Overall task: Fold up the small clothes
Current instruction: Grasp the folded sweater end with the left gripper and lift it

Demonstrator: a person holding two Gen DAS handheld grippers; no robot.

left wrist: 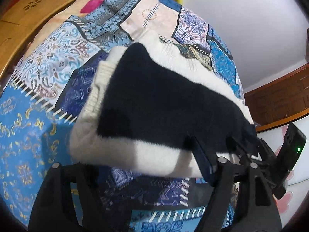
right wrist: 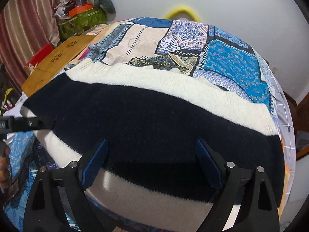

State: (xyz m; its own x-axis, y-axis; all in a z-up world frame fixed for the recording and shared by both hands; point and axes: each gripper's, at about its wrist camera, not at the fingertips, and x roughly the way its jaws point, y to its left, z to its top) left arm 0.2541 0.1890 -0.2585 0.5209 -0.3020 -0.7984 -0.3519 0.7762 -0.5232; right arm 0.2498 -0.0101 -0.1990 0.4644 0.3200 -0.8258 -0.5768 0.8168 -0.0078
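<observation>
Right gripper (right wrist: 152, 166): blue-padded fingers (right wrist: 96, 160) spread wide, both laid against the near side of the sweater (right wrist: 154, 116), one pad on each side of the dark band. Nothing is pinched between them.

Left gripper (left wrist: 125, 183): only its right finger (left wrist: 202, 160) is seen with a blue pad, slipped under the sweater's (left wrist: 154, 106) near edge; the left finger sits well off to the side, so the jaws stand wide. The right gripper (left wrist: 251, 154) shows in this view at the sweater's right corner.

Sweater: white knit with a broad black stripe, folded over, lying on the patchwork bedspread (right wrist: 231, 61), blue and beige patches.

Left gripper's finger (right wrist: 32, 124) enters the right view from the left edge, level, its tip at the black stripe's edge.

Wooden headboard (left wrist: 29, 19) lies beyond the bed.
</observation>
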